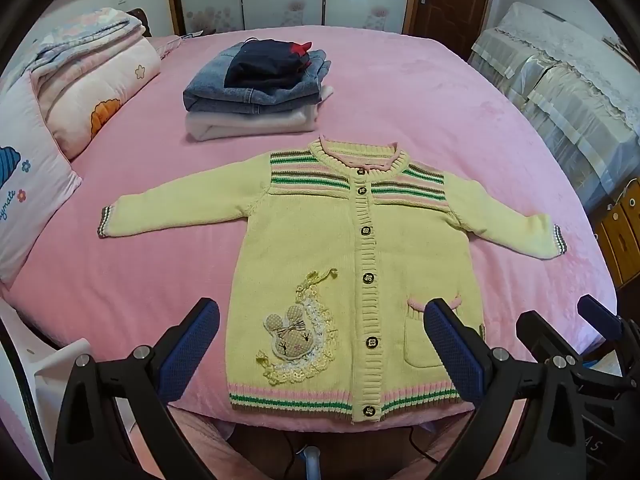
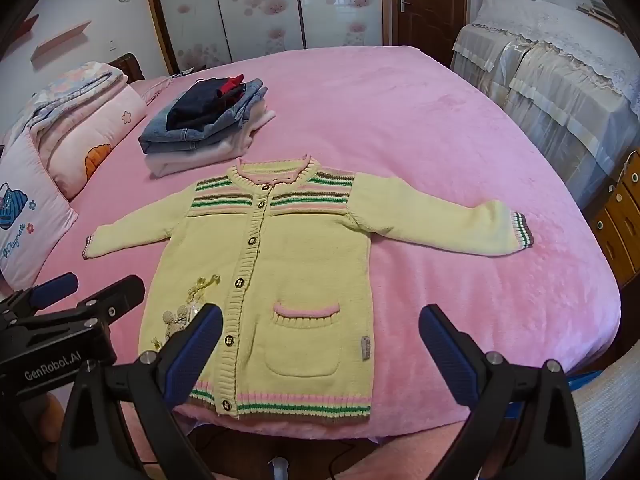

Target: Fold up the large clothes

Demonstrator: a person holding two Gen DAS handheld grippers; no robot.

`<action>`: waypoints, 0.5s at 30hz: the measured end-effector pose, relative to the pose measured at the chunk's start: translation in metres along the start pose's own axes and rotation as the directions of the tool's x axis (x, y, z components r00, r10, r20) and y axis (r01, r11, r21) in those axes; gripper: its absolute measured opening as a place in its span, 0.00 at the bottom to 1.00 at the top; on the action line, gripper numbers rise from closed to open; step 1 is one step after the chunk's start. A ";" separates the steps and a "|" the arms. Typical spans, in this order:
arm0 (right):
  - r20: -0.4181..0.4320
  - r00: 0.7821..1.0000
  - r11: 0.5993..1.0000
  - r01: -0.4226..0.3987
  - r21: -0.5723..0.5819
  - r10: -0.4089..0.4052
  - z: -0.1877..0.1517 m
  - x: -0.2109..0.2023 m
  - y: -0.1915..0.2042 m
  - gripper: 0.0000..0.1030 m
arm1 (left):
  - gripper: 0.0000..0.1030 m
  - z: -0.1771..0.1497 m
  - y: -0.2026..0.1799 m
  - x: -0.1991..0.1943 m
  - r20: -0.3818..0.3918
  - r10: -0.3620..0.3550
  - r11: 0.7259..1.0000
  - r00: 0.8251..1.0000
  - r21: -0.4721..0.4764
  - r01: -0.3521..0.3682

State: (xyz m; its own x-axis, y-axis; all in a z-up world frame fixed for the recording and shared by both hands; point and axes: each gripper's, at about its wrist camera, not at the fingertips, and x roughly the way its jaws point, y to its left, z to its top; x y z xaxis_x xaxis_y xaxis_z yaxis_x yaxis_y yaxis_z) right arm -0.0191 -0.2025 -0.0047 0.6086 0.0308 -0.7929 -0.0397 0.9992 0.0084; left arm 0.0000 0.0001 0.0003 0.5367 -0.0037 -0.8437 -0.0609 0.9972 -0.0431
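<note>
Pink bedding is covering the bed [image 1: 420,92], where a yellow knit cardigan [image 1: 320,248] is lying flat, buttoned, sleeves spread, hem at the near edge. Behind its collar a stack of folded clothes [image 1: 256,92] is sitting. Both the left tongs [image 1: 320,344] and right tongs [image 2: 320,348] are hovering open, gripping nothing. "GenRobot.AI" is showing on the left tongs; a pillow [image 2: 28,228] is reading "Playmate".
</note>
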 end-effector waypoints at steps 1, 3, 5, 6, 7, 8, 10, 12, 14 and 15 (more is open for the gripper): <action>0.000 1.000 1.000 0.000 0.000 0.000 0.000 0.000 0.000 0.96 | 0.98 0.000 0.000 0.000 0.002 -0.003 1.000 1.000 0.000 0.003; -0.003 1.000 1.000 0.000 0.002 0.000 0.000 0.000 0.000 0.96 | 0.98 0.000 0.000 0.000 0.004 -0.002 1.000 1.000 0.000 0.002; -0.001 1.000 1.000 0.001 0.003 -0.001 0.000 0.000 0.000 0.96 | 0.98 -0.001 0.000 0.000 0.005 -0.002 1.000 1.000 0.003 0.002; -0.001 1.000 1.000 0.000 0.004 0.000 0.000 0.000 0.000 0.96 | 0.98 -0.001 0.001 -0.001 0.005 -0.004 1.000 1.000 0.003 0.004; -0.001 1.000 1.000 0.000 0.005 0.000 0.001 0.000 -0.001 0.96 | 0.98 0.000 0.002 -0.003 0.003 -0.005 1.000 1.000 0.002 0.005; 0.002 1.000 1.000 0.002 -0.001 -0.002 0.000 -0.001 0.000 0.96 | 0.98 0.000 0.002 -0.002 0.002 -0.006 1.000 1.000 0.003 0.006; 0.002 1.000 1.000 0.000 0.001 0.000 0.000 -0.001 0.000 0.96 | 0.98 -0.001 0.001 -0.002 0.006 -0.002 1.000 1.000 0.002 0.002; 0.002 1.000 1.000 0.001 0.001 -0.001 0.000 -0.001 0.000 0.96 | 0.98 -0.002 0.001 -0.002 0.005 0.001 1.000 1.000 0.002 -0.001; -0.002 1.000 1.000 0.004 0.002 -0.004 0.000 -0.001 0.000 0.96 | 0.98 -0.001 0.000 -0.002 0.003 0.001 1.000 1.000 0.002 -0.001; -0.001 1.000 1.000 0.003 0.002 -0.003 -0.001 -0.002 0.000 0.96 | 0.98 -0.001 -0.001 -0.002 0.003 0.001 1.000 1.000 0.003 -0.001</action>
State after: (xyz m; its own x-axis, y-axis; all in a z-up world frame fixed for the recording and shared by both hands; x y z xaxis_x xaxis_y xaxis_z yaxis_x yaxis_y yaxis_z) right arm -0.0215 -0.2029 -0.0036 0.6075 0.0278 -0.7938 -0.0360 0.9993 0.0075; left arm -0.0020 -0.0007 0.0009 0.5389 -0.0025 -0.8424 -0.0585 0.9975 -0.0404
